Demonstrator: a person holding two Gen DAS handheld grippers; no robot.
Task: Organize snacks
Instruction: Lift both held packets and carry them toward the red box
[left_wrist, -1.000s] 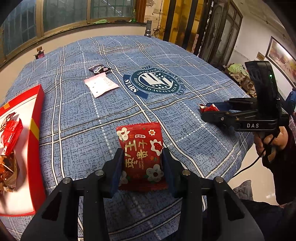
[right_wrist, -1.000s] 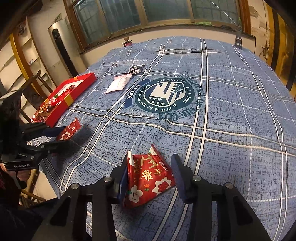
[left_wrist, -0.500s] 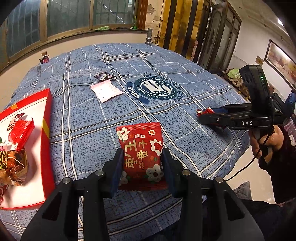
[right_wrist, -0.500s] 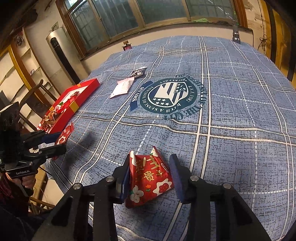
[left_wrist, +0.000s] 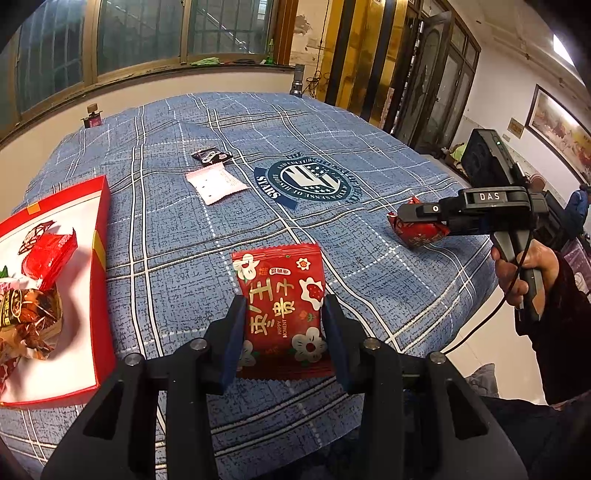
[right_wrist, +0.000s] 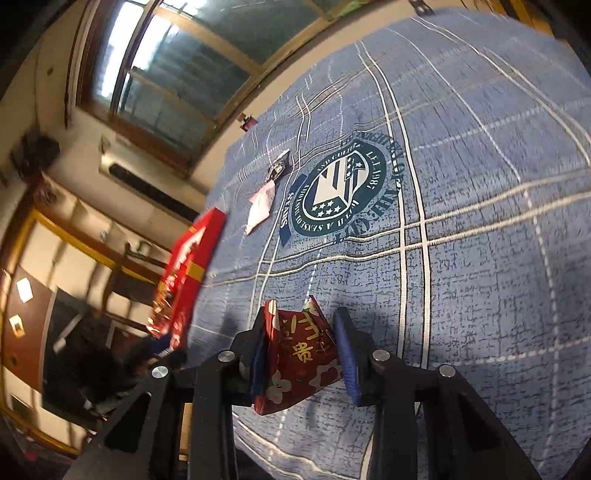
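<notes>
The blue plaid woven tablecloth (left_wrist: 177, 258) looks matt and coarse. At six o'clock on it, the red flowered snack packet (left_wrist: 282, 306) is glossy plastic film. At nine o'clock, the red cardboard box (left_wrist: 101, 236) looks smooth, holding crinkled shiny foil wrappers (left_wrist: 27, 317).

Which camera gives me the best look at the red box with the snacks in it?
The left wrist view: the red box lies open at the left edge, wrapped snacks visible inside. The right wrist view shows it only blurred and side-on, contents indistinct.

Both mounted close behind the fingers, angled down across the blue checked worktop (left_wrist: 166, 258). Right view rolled sideways. Shared: central crest (left_wrist: 308, 181) (right_wrist: 341, 192), red box (left_wrist: 99, 221) (right_wrist: 192, 266).
</notes>
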